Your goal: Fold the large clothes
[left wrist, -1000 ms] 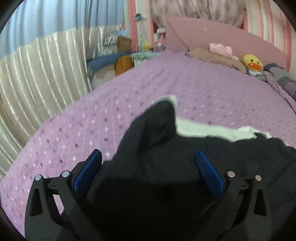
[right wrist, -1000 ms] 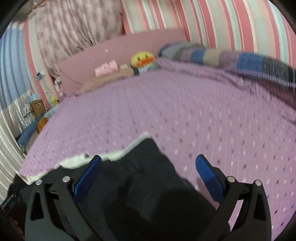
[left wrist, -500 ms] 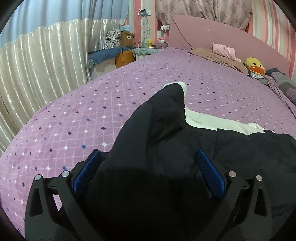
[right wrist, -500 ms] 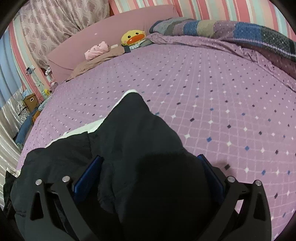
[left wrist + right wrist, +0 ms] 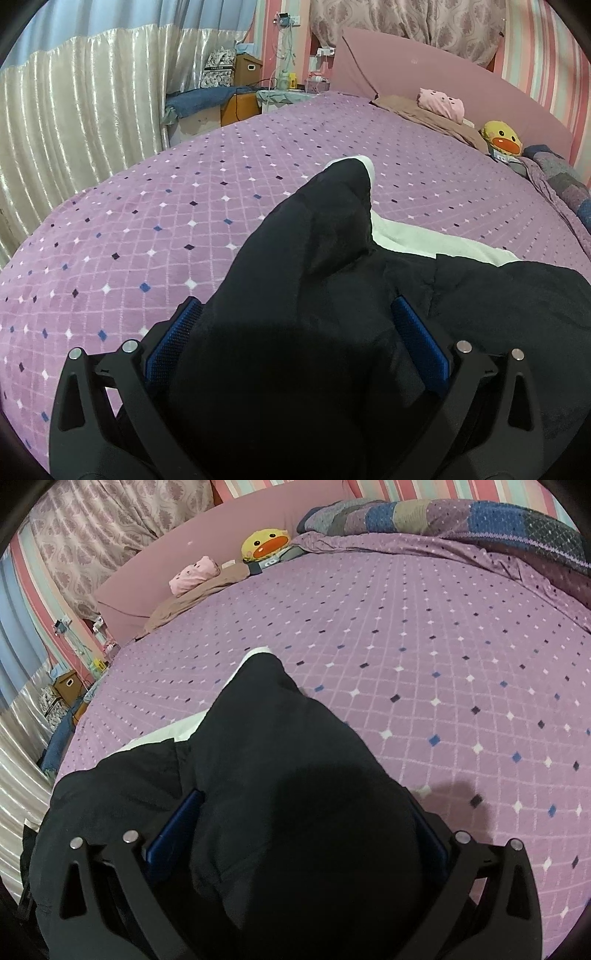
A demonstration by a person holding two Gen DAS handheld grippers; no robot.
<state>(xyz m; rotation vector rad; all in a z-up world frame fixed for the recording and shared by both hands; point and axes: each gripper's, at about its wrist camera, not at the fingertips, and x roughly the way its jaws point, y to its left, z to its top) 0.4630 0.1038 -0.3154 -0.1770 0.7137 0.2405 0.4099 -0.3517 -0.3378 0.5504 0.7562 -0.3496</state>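
Observation:
A large black garment [image 5: 303, 280] with a white lining [image 5: 424, 240] lies on the purple bed [image 5: 184, 206]. One black sleeve or corner runs forward between the blue pads of my left gripper [image 5: 295, 332], whose jaws stand wide apart around the cloth. In the right wrist view the same garment [image 5: 280, 760] bulges between the fingers of my right gripper [image 5: 295, 830], also spread wide, its right pad mostly hidden by cloth. White lining [image 5: 177, 731] shows at its left.
Pink headboard [image 5: 424, 74], pink pillow [image 5: 441, 105] and duck plush [image 5: 502, 138] at the bed's far end. A patchwork blanket [image 5: 461, 517] lies along the right side. Curtain [image 5: 74, 103] and a cluttered bedside stand [image 5: 236, 96] on the left.
Both grippers have moved forward and lower over the garment; the black cloth now fills the space between each pair of fingers. Jaw widths look unchanged.

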